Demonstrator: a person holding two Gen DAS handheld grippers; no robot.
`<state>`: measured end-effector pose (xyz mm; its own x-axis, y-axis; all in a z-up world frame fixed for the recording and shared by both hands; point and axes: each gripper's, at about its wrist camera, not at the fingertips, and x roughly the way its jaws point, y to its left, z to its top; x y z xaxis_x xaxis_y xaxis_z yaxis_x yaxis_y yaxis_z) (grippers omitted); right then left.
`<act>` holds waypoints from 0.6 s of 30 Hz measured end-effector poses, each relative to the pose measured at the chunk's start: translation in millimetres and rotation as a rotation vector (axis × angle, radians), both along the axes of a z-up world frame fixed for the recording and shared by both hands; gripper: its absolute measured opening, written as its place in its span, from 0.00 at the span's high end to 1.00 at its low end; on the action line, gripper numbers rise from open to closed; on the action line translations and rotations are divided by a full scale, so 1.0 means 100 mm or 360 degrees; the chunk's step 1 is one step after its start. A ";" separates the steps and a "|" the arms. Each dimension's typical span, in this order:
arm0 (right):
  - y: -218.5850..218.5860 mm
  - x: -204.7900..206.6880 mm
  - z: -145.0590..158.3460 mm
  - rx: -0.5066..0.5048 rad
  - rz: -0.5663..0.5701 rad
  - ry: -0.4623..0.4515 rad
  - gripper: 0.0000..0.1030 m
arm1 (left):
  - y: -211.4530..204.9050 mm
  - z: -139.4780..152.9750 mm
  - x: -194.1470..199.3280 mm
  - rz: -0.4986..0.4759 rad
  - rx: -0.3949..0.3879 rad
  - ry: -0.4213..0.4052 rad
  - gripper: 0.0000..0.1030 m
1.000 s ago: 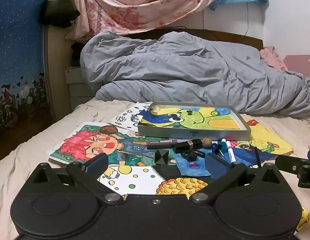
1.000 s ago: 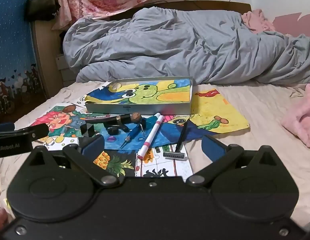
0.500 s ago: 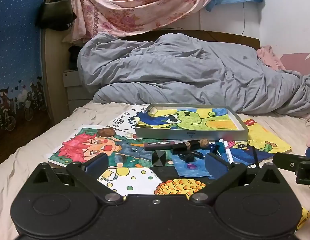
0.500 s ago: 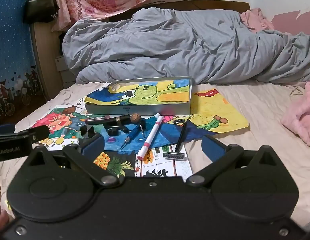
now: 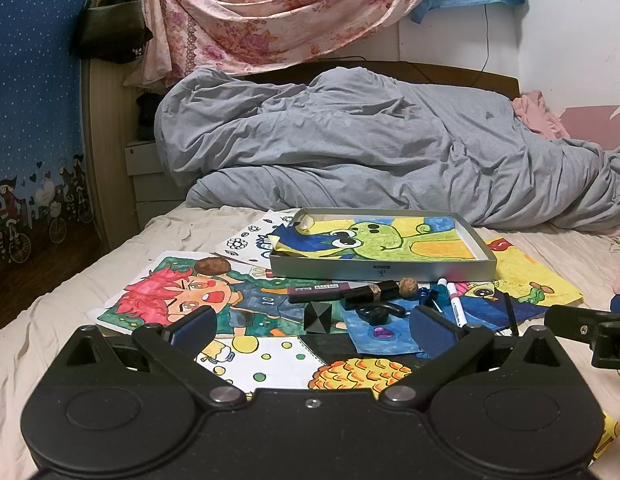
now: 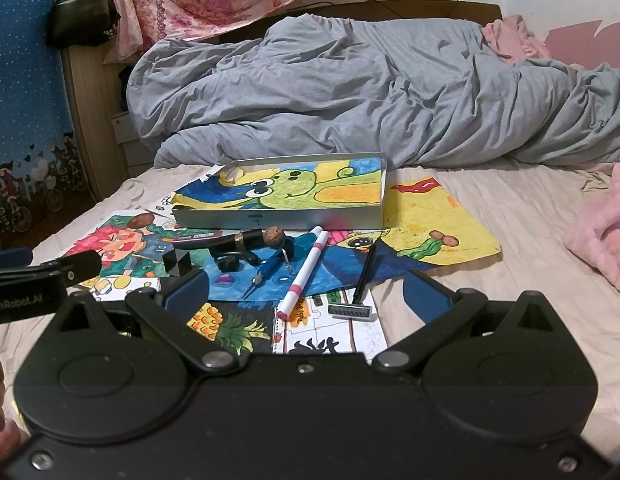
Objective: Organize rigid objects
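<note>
A shallow grey metal tray [image 5: 381, 270] [image 6: 278, 220] lined with a frog drawing sits on the bed. In front of it lie small objects on coloured drawings: a black cube [image 5: 317, 317] [image 6: 178, 263], a walnut [image 5: 408, 287] [image 6: 274, 236], a dark maroon marker [image 5: 315, 292], a black lipstick tube [image 6: 246, 239], a white-and-pink marker [image 6: 306, 272], a blue screwdriver [image 6: 268, 272] and a black razor [image 6: 359, 286]. A brown nut [image 5: 212, 266] rests on the left drawing. My left gripper [image 5: 313, 330] and right gripper [image 6: 308, 294] both hover open and empty, short of the objects.
A rumpled grey duvet [image 5: 369, 152] fills the far half of the bed. A pink fleece [image 6: 605, 236] lies at the right. Bare beige sheet [image 6: 489, 240] lies right of the drawings. A wooden bed end and blue wall panel [image 5: 30, 120] stand at the left.
Both cameras have drifted back and up slightly, so the tray and objects sit a little lower and farther. Nothing on the bed has moved; both grippers stay open.
</note>
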<state>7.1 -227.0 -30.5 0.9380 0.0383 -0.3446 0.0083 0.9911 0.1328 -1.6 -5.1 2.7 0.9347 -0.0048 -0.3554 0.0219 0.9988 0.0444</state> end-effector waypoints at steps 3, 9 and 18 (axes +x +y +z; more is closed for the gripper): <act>0.01 -0.01 0.00 0.0001 0.0001 0.0000 0.00 | 0.00 0.00 0.00 -0.0002 0.0002 -0.0001 0.01; 0.00 -0.01 0.00 0.0001 -0.0001 0.0001 0.00 | 0.00 0.00 0.00 -0.0001 0.0001 -0.0001 0.01; 0.04 0.00 0.00 0.0002 0.0006 0.0006 0.00 | 0.00 0.00 -0.01 -0.0005 0.0002 -0.0003 0.01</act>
